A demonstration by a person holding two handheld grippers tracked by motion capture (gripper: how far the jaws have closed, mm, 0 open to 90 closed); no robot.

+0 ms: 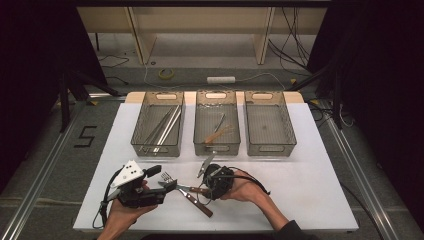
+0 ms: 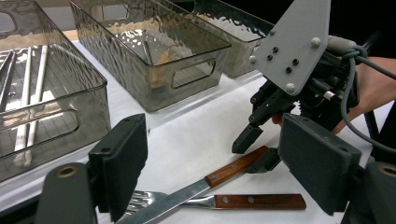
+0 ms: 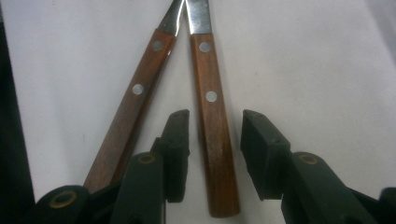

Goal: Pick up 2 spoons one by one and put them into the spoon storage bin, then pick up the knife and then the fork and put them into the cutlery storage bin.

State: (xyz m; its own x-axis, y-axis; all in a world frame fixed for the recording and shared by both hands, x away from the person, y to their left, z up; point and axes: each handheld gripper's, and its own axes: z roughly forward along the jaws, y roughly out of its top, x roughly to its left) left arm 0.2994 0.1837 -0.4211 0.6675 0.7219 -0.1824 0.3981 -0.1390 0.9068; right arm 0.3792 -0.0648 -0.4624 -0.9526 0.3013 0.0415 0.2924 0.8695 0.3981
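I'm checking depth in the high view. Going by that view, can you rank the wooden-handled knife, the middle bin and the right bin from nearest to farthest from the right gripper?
1. The wooden-handled knife, on the mat right at the right gripper, its handle between the open jaws.
2. The middle bin, just beyond the gripper.
3. The right bin, beyond and off to the right.

This looks like a lab recording setup rather than a home: a white table top (image 1: 310, 200) stands among black curtains (image 1: 30, 60), metal floor rails (image 1: 40, 170), loose cables (image 1: 295, 40), a power strip (image 1: 221, 79) and a taped number five (image 1: 86, 136) on the floor.
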